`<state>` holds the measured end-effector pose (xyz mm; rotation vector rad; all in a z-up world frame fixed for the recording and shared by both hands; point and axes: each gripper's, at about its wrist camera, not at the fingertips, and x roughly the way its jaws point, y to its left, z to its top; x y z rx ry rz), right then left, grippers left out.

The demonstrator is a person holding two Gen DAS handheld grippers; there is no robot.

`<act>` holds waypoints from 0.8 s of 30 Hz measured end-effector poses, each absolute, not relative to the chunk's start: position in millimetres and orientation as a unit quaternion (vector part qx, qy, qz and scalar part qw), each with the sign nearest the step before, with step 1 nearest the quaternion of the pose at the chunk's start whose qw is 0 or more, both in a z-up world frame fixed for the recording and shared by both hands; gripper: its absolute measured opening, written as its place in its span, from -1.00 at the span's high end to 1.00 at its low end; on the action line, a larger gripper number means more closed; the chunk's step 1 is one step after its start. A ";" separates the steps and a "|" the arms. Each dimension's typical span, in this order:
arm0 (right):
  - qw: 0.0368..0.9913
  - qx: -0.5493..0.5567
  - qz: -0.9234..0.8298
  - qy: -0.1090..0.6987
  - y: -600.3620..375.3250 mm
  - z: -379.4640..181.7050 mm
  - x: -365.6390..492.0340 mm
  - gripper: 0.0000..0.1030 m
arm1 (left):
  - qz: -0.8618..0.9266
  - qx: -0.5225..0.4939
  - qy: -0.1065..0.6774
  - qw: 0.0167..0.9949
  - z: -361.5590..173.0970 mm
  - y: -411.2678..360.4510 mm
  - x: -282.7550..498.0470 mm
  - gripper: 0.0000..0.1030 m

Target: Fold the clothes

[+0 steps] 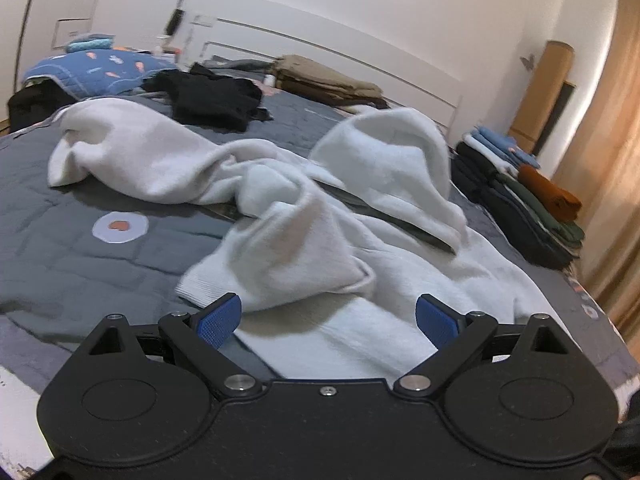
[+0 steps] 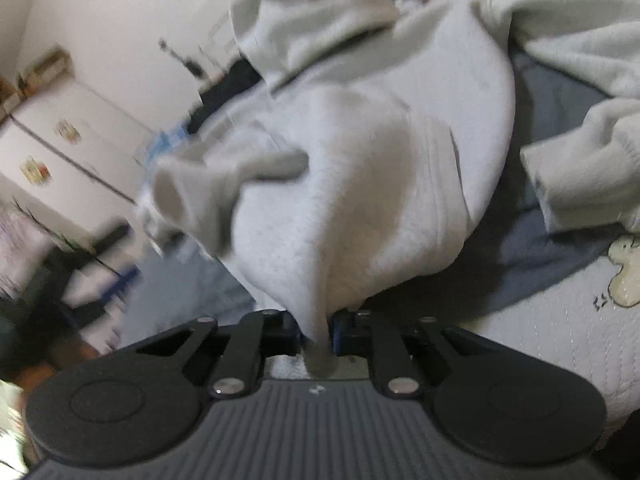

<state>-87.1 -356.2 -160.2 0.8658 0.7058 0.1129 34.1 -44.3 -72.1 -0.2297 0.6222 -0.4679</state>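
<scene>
Left tool [image 1: 328, 320] gapes wide over a crumpled white hoodie [image 1: 320, 216] on the bed [image 1: 80, 248].

The sweatshirt [image 1: 280, 208] is pale grey-white, lying on a slate-grey quilted bedspread [image 1: 80, 248] with a white patch bearing an orange heart [image 1: 119, 225]. The left gripper [image 1: 328, 320] is black with blue pads [image 1: 220, 320]. A rust-orange cloth [image 1: 550, 194] tops the dark folded stack [image 1: 520, 216].

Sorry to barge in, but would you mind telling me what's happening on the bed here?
A person holding a gripper in each hand is folding laundry on a bed. The right gripper is shut on a bunch of a pale grey hoodie, lifting that part up. The left gripper is open just above the hoodie's near edge, holding nothing. The hoodie is crumpled, not yet folded. A stack of folded clothes sits at the bed's far side, and a black garment lies unfolded behind.
</scene>
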 end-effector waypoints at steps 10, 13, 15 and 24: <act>0.838 0.507 0.027 0.200 -443.6 -114.1 -121.1 0.78 | -0.196 -0.055 0.302 0.931 -72.6 -43.5 47.3 -0.85; 0.840 0.498 0.003 0.216 -454.7 -117.9 -119.2 0.78 | -0.215 0.001 0.321 0.922 -82.5 -62.7 57.1 -0.85; 0.841 0.487 -0.007 0.235 -451.8 -123.7 -117.4 0.78 | -0.240 0.045 0.328 0.913 -90.7 -79.1 59.8 -0.85; 0.849 0.463 -0.015 0.253 -451.3 -125.7 -125.2 0.77 | -0.300 0.208 0.323 0.873 -132.2 -124.9 82.6 -0.85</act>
